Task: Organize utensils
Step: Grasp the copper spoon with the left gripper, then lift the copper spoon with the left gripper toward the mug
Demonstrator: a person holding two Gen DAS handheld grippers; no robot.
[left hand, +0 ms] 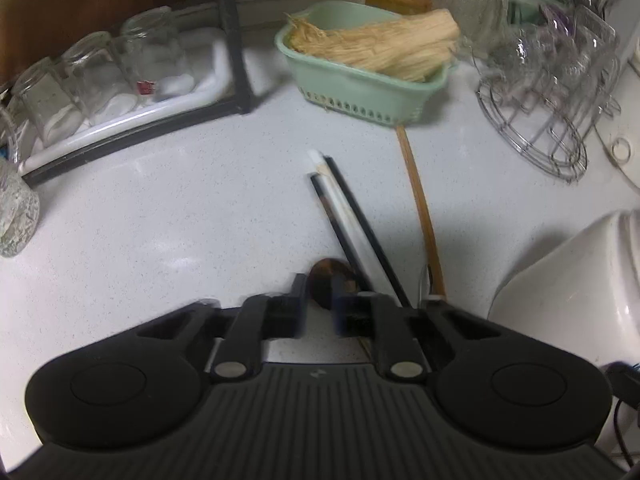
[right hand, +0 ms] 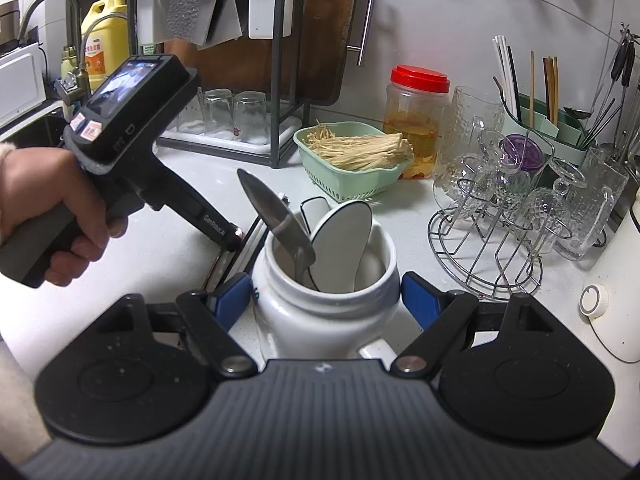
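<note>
The right gripper [right hand: 326, 300] clamps the white jar [right hand: 320, 300] steady while the left gripper [left hand: 320, 304] pinches a brown spoon [left hand: 330, 280], chopsticks [left hand: 352, 220] lying at twelve o'clock

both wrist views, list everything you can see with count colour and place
jar: one, white, between the right jaws
spoons: several, white and steel, standing in the jar
chopsticks: three, two black and one white, loose on the counter
wooden stick: one, tan, beside the chopsticks
brown spoon: one, at the left jaws
basket: one, pale green, holding dried noodles
red-lidded jar: one, behind the basket
glass rack: one, wire, right
tumblers: several, clear, on the white tray
left gripper: nearly shut around the brown spoon
right gripper: gripping the jar
</note>
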